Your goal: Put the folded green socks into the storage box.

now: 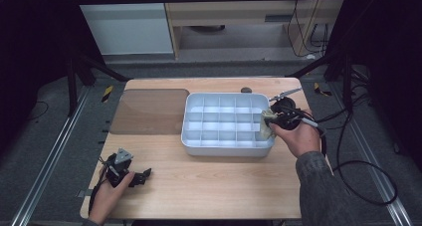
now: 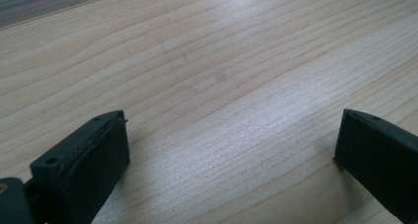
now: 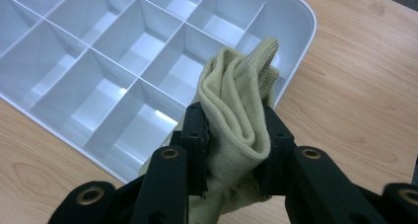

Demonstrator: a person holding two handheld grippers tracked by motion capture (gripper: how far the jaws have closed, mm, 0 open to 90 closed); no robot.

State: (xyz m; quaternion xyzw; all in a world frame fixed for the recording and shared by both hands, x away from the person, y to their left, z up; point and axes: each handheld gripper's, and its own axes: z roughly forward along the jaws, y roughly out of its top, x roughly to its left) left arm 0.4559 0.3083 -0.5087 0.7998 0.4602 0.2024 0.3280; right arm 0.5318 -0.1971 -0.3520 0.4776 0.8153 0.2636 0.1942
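your right gripper (image 3: 235,150) clamps a folded pale-yellow cloth (image 3: 240,105) above the white divided tray's (image 1: 199,149) corner — your left gripper (image 2: 231,150) gapes wide, empty, over the wooden table (image 2: 222,61).

Grey floor (image 1: 45,136), dark frame posts (image 1: 72,81), wooden cabinet (image 1: 239,17) behind.

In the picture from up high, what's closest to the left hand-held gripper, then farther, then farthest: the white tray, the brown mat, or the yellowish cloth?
From the left hand-held gripper:
1. Brown mat, straight ahead at the table's far left.
2. White tray, ahead to the right.
3. Yellowish cloth, at the tray's right edge.
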